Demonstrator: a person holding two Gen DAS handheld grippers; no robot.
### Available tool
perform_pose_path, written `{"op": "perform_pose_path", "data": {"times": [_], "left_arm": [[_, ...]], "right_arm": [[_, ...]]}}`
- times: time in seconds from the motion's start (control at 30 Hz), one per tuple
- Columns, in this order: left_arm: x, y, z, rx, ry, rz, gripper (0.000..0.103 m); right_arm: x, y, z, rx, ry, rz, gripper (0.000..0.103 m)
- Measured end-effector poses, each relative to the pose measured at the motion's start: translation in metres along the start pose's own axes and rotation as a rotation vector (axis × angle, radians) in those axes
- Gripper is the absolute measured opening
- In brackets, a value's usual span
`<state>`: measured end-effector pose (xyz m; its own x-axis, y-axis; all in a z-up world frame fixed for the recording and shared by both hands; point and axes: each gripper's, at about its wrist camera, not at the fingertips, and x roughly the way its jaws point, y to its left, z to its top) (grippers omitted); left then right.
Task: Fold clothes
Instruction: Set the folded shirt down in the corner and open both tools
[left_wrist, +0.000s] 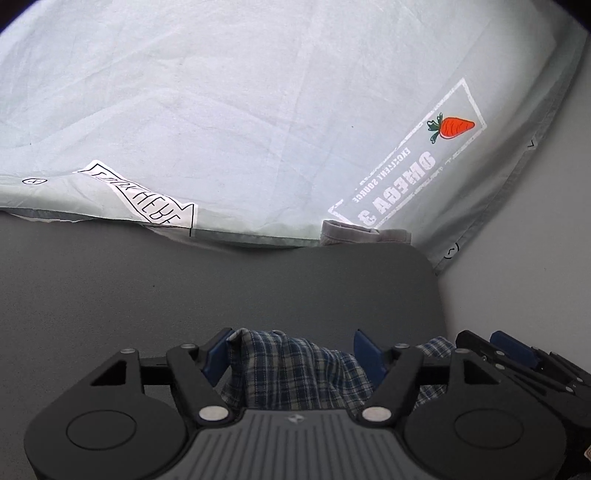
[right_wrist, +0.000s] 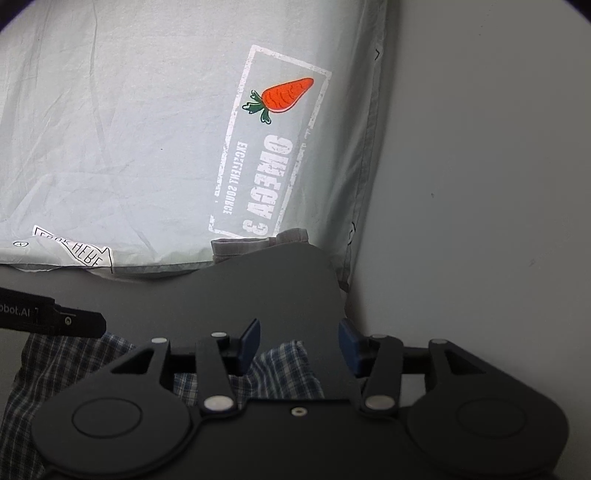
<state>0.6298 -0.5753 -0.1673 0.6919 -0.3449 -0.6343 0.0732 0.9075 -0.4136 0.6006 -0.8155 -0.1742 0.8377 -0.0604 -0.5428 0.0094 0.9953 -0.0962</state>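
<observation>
Left gripper (left_wrist: 295, 350): nearest our left wrist view; we see its blue pads (left_wrist: 216, 354) spread wide, a bunched fold of cloth rising between them with gaps on both sides, so it is released.
Right gripper (right_wrist: 299, 343): we read its jaws as parted too; the cloth peaks between the pads (right_wrist: 251, 341), nearer the left one, and we see no squeeze.
Plaid garment (left_wrist: 295, 373): blue-and-white checked, crumpled at the near edge of the dark grey mat (left_wrist: 221, 288), lying under both grippers.
Pale sheet (left_wrist: 221, 110): spread beyond the mat, wrinkled, carrying a carrot print (left_wrist: 452, 127) and a white "LOOK HERE" arrow label (left_wrist: 147, 199).
Grey folded cloth (left_wrist: 364, 236): we spot it at the mat's far edge, against the sheet.
White surface (right_wrist: 480, 184): right of the sheet.
</observation>
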Motion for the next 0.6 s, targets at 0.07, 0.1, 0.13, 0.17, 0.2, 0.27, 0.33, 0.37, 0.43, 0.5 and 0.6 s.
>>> {"op": "perform_pose_path", "data": {"times": [0.07, 0.1, 0.13, 0.17, 0.2, 0.27, 0.33, 0.37, 0.43, 0.5, 0.6], "left_arm": [[-0.005, -0.007, -0.012, -0.041, -0.058, 0.034, 0.081], [-0.005, -0.009, -0.017, -0.049, -0.081, 0.058, 0.083], [-0.002, -0.012, -0.025, -0.03, -0.101, 0.097, 0.084], [0.004, -0.012, -0.032, -0.006, -0.11, 0.139, 0.084], [0.011, -0.01, -0.038, 0.001, -0.096, 0.183, 0.084], [0.023, 0.002, -0.046, -0.039, -0.058, 0.21, 0.085], [0.026, 0.016, -0.049, -0.092, -0.036, 0.207, 0.091], [0.025, 0.02, -0.048, -0.106, -0.029, 0.199, 0.093], [0.013, 0.024, -0.043, -0.103, -0.036, 0.195, 0.092], [-0.005, 0.025, -0.037, -0.057, -0.069, 0.203, 0.092], [-0.045, 0.03, -0.028, 0.033, -0.107, 0.183, 0.092]], "right_arm": [[-0.016, 0.0, 0.001, 0.052, -0.015, 0.038, 0.062], [-0.023, 0.0, 0.0, 0.08, -0.022, 0.055, 0.067], [-0.029, 0.001, -0.005, 0.111, -0.021, 0.071, 0.075], [-0.033, 0.003, -0.011, 0.133, -0.011, 0.08, 0.075], [-0.034, 0.006, -0.019, 0.145, 0.014, 0.081, 0.075], [-0.032, 0.013, -0.037, 0.13, 0.08, 0.061, 0.075], [-0.029, 0.021, -0.051, 0.099, 0.137, 0.046, 0.075], [-0.031, 0.025, -0.054, 0.078, 0.15, 0.03, 0.075], [-0.041, 0.031, -0.054, 0.054, 0.142, 0.005, 0.076], [-0.054, 0.033, -0.049, 0.064, 0.125, 0.0, 0.083], [-0.077, 0.039, -0.041, 0.064, 0.091, -0.004, 0.091]]}}
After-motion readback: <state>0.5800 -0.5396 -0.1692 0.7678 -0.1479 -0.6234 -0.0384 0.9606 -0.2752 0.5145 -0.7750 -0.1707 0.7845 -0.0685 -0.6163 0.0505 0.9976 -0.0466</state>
